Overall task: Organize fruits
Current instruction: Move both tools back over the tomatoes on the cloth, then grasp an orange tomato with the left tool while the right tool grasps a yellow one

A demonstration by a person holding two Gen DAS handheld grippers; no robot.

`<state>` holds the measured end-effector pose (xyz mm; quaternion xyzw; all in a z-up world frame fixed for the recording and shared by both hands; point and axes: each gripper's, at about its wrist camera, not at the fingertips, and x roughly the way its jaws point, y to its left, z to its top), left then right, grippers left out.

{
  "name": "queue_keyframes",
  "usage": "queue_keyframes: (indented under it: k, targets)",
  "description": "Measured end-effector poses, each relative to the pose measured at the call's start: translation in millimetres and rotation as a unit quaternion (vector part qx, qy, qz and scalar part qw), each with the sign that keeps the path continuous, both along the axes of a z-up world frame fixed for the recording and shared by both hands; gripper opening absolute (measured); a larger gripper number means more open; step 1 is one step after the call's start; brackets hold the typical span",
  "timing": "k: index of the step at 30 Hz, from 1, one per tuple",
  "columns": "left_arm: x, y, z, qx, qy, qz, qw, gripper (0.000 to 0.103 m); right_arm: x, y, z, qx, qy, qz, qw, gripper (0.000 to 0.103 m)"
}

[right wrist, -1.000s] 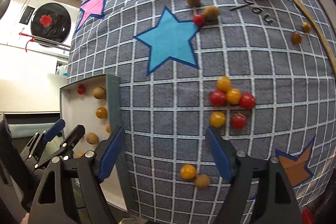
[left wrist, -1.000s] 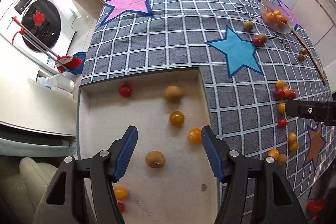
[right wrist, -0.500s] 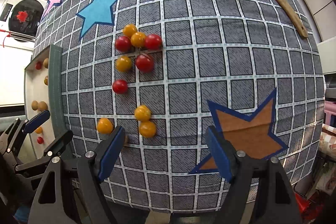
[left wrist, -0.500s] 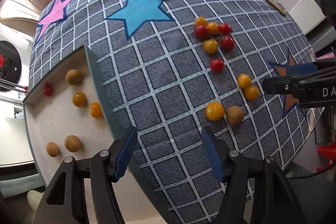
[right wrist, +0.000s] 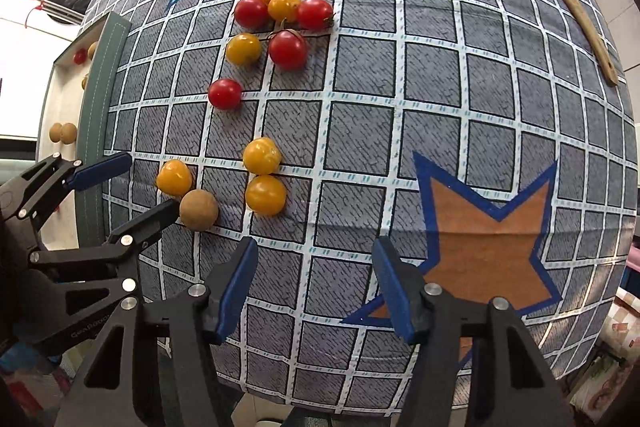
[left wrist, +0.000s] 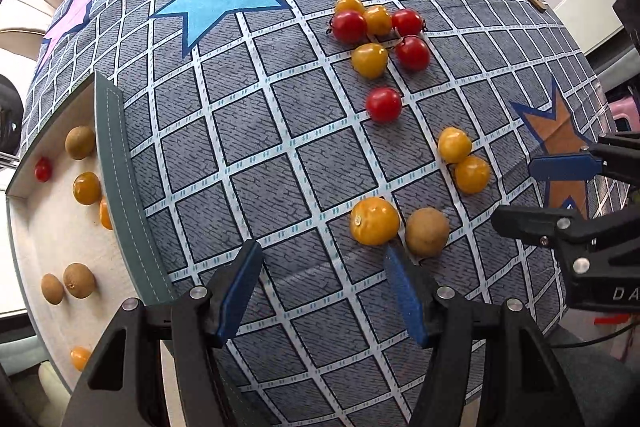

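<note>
Likely, the light, soft-skinned yellow cherry tomato (left wrist: 374,221) is best pinched gently across its middle by the wide-open, empty left tool (left wrist: 322,291).

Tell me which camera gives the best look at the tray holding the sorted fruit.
The left wrist view. It shows the tray from above, with its pale floor open and the fruits inside countable, beside the checked cloth. The right wrist view shows only a narrow sliver of the tray at its left edge, mostly the grey wall.
</note>
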<state>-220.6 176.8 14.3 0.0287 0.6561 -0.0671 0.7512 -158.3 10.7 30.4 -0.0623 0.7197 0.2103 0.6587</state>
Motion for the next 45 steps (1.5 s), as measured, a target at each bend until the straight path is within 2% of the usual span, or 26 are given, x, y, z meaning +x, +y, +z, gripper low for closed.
queue_keyframes:
  k: [9, 10, 14, 20, 22, 25, 27, 32, 37, 43, 45]
  targets:
    - [7.4, -6.3, -3.4, 0.006, -0.005, -0.001, 1.0, 0.064, -6.1, 5.2, -3.4, 0.018, -0.022, 0.024, 0.999, 0.063]
    - [7.6, -7.0, -3.0, 0.007, -0.005, -0.001, 1.0, 0.064, -2.0, 16.1, -3.4, 0.02, -0.024, 0.025, 0.999, 0.063]
    - [11.0, -8.2, -2.6, 0.009, -0.005, 0.001, 0.9999, 0.064, 8.7, 24.4, -2.0, 0.026, -0.038, 0.033, 0.998, 0.053]
    - [26.9, -8.1, -2.9, 0.016, 0.001, -0.006, 0.9999, 0.064, 13.9, 37.3, -5.5, 0.035, -0.037, 0.051, 0.997, 0.03]
    - [27.5, -11.6, -1.6, 0.016, 0.0, -0.01, 0.9998, 0.06, 13.8, 38.9, -9.8, 0.034, -0.033, 0.057, 0.997, 0.022]
    - [24.6, -16.9, 0.0, 0.014, 0.003, -0.018, 0.9997, 0.046, 11.6, 44.4, -12.9, 0.034, -0.027, 0.047, 0.998, 0.021]
    - [20.6, -19.7, 1.4, 0.011, 0.005, -0.022, 0.9997, 0.025, 9.3, 42.4, -14.4, 0.038, -0.019, 0.034, 0.999, 0.021]
    - [26.0, -17.6, 2.6, -0.025, 0.023, -0.001, 0.9994, 0.024, 11.0, 33.3, -13.3, 0.05, -0.004, 0.004, 0.999, 0.021]
    - [27.3, -6.6, 11.8, -0.054, 0.021, 0.032, 0.9978, 0.024, 15.8, 26.3, -7.9, 0.065, 0.008, -0.032, 0.997, 0.021]
    - [39.5, 10.7, 32.3, -0.063, 0.002, 0.058, 0.9964, 0.024, 20.4, 21.3, 4.6, 0.073, 0.008, -0.048, 0.996, 0.021]
    - [28.9, 18.5, 33.2, -0.063, -0.004, 0.064, 0.9959, 0.024, 21.7, 22.1, 10.3, 0.074, 0.003, -0.046, 0.996, 0.021]
